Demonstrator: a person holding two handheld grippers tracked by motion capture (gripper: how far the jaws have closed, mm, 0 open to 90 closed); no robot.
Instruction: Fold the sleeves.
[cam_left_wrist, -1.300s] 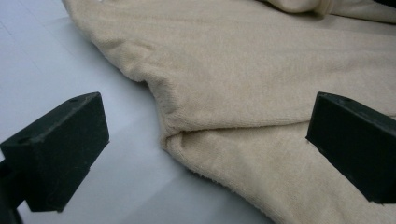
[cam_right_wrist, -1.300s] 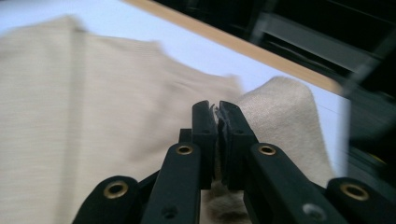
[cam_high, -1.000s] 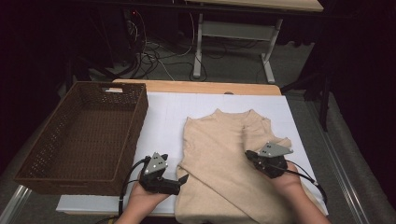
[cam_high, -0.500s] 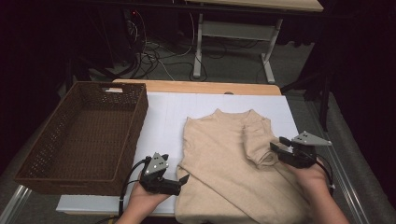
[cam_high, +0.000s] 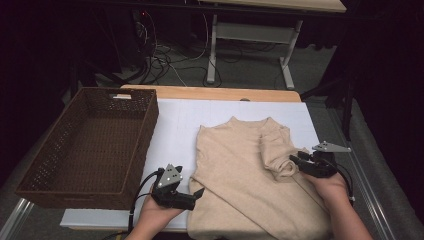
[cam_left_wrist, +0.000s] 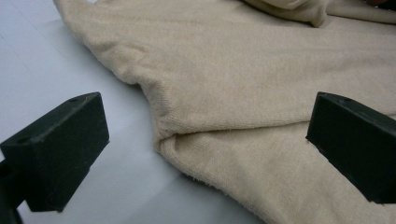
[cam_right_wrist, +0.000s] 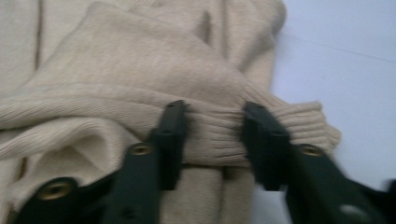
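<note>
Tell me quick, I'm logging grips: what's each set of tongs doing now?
Left tongs: open, straddling the beige sweater edge, holding nothing.
Right tongs: just closing, clamped on the sweater's ribbed cuff.

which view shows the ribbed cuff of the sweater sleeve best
The right gripper view: the ribbed cuff lies close up, bunched between the right gripper jaws, which have just been closing on it. The high view shows it small, by that gripper. The left gripper view catches what may be it at its top edge.
</note>
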